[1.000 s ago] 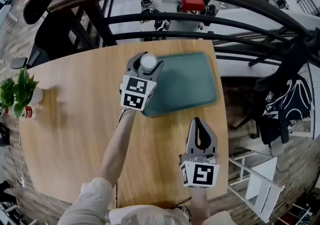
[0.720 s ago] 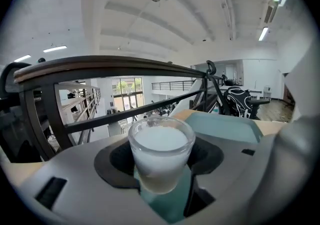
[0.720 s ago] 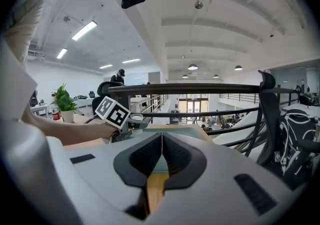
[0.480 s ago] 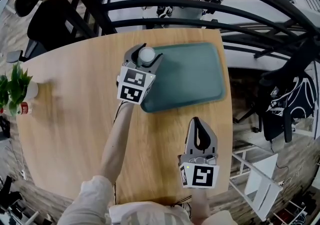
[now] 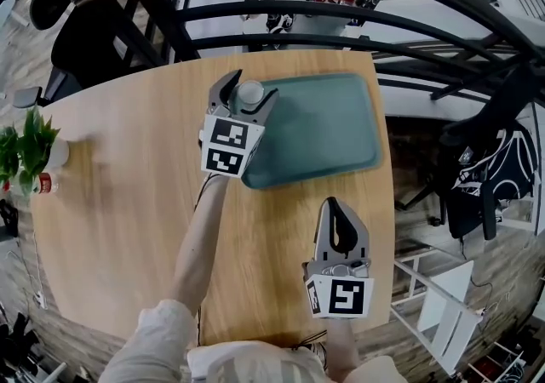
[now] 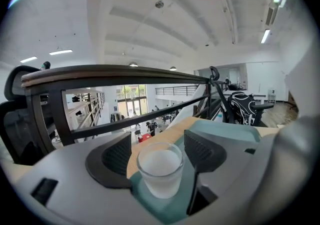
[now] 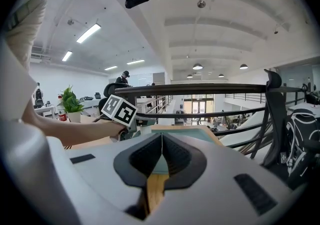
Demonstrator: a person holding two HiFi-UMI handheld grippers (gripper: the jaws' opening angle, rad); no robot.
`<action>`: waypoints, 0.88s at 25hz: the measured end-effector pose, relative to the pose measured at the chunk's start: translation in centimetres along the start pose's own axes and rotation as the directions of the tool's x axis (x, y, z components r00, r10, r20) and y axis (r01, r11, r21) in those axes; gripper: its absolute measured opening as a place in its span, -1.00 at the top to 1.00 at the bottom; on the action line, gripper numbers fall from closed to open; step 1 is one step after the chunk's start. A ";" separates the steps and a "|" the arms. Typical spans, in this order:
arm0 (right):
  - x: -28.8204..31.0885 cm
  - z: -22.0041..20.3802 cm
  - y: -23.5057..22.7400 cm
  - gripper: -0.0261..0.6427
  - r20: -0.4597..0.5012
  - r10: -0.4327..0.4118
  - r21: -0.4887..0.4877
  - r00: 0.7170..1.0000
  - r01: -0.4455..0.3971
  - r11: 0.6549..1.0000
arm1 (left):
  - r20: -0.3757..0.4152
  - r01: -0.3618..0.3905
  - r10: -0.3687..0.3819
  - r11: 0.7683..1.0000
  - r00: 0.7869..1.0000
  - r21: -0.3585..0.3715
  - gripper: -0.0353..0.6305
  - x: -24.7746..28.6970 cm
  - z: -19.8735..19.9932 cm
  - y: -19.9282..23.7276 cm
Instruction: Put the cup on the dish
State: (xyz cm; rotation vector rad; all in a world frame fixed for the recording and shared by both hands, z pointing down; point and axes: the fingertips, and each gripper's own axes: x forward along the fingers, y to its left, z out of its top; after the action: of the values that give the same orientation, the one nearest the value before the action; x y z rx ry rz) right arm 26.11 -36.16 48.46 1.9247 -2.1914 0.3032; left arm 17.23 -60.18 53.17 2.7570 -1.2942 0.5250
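A small frosted cup stands upright on the far left corner of the green dish, a flat tray on the wooden table. My left gripper reaches around the cup, one jaw on each side. In the left gripper view the cup sits between the dark pads with thin gaps, resting on the dish; the jaws are opening. My right gripper hovers over the table's near right part, shut and empty, its pads together.
A potted plant and a small bottle stand at the table's left edge. A dark curved railing runs just past the far edge. The table's right edge drops off beside the dish, with a black chair beyond.
The left gripper's jaws have spread wider around the cup, which stays standing on the dish. The right gripper has held still.
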 end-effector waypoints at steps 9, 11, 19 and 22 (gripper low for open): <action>-2.9 4.3 1.5 0.86 0.088 0.016 -0.044 0.996 -0.012 0.999 | 0.128 -0.017 0.014 1.000 0.992 0.026 -0.08 -5.3 7.8 -0.9; -3.9 5.7 1.8 0.87 0.116 0.008 -0.054 0.993 -0.002 0.999 | 0.163 -0.020 0.014 0.999 0.987 0.040 -0.08 -7.5 10.2 -1.1; -8.8 12.3 4.0 0.86 0.281 -0.010 -0.075 0.960 0.033 0.997 | 0.338 -0.025 -0.008 0.995 0.941 0.093 -0.08 -19.2 19.1 -3.6; -10.8 14.4 6.0 0.87 0.332 0.009 -0.090 0.943 0.022 0.996 | 0.396 -0.050 0.001 0.992 0.918 0.114 -0.07 -24.4 21.5 -4.3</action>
State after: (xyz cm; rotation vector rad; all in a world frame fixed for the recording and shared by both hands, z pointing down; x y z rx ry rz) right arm 21.20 -29.27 31.47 2.0554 -2.3504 -0.1366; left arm 12.06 -43.43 25.44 3.0647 -1.4125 0.0412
